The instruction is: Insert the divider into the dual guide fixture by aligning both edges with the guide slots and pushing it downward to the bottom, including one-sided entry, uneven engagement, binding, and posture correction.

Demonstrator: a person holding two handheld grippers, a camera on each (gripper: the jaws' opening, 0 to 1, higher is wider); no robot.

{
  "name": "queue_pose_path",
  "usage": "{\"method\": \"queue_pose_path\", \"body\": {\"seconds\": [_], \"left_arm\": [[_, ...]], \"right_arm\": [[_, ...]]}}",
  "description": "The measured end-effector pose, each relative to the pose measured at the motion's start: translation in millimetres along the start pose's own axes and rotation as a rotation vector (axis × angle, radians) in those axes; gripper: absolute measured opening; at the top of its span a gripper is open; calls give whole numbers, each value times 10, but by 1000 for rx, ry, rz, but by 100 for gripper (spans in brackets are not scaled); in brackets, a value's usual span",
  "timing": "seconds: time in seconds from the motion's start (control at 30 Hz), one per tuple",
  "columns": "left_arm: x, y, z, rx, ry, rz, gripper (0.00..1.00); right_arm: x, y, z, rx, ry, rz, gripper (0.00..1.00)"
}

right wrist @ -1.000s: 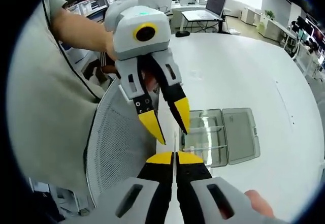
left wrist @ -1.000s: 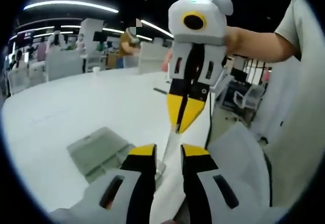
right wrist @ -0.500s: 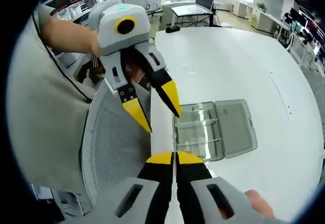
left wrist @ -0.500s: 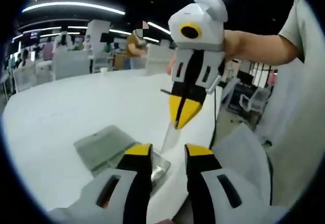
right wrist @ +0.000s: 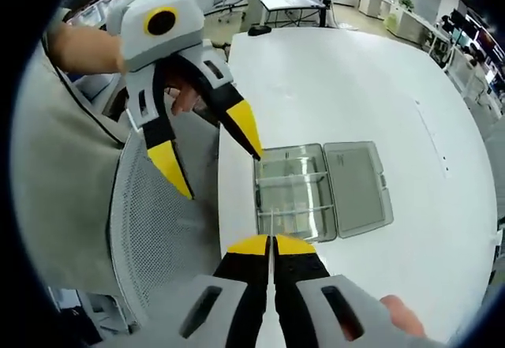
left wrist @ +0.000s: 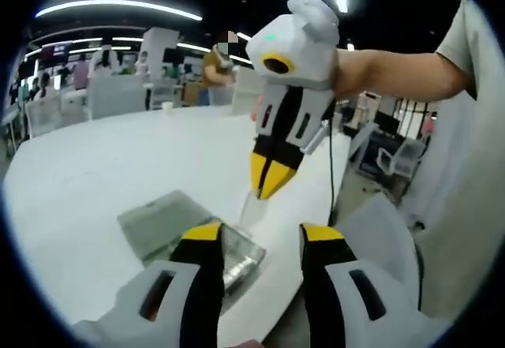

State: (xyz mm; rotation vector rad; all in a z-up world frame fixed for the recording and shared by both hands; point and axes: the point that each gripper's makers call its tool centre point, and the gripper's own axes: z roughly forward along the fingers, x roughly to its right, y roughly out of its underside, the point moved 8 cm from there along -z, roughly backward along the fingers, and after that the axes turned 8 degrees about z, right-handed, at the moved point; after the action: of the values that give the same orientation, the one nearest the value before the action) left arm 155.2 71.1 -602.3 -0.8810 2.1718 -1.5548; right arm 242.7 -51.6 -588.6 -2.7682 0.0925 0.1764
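A thin clear divider (left wrist: 248, 207) hangs edge-on, pinched at its top by my right gripper (left wrist: 268, 187), which comes down from above in the left gripper view. In the right gripper view the divider (right wrist: 271, 223) is a fine line rising from the shut jaws of the right gripper (right wrist: 271, 245). Below it lies the open clear box with guide slots (right wrist: 296, 190), its lid (right wrist: 359, 178) folded flat to one side. The same box (left wrist: 177, 230) sits near the table edge. My left gripper (left wrist: 260, 237) is open and empty; the left gripper (right wrist: 209, 152) hangs beside the box with jaws spread wide.
The white table (right wrist: 355, 72) stretches away behind the box. A grey mesh chair back (right wrist: 150, 237) stands against the table edge under the left gripper. A person's bare forearm (left wrist: 394, 72) holds the right gripper. Desks and seated people fill the far room.
The left gripper's jaws have spread wider and it has drawn off to the side. The right gripper has carried the divider closer over the box.
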Motion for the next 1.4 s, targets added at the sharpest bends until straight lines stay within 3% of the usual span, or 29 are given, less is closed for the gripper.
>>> {"method": "queue_pose_path", "body": {"seconds": [0.73,1.4], "left_arm": [[-41,56,4,-34,-39,-33,52],[-64,144,26,-55,-52,-66,61]], "right_arm": [[261,75,260,-99,36,-21,0],[272,21,459,-149,30,-47,0]]}}
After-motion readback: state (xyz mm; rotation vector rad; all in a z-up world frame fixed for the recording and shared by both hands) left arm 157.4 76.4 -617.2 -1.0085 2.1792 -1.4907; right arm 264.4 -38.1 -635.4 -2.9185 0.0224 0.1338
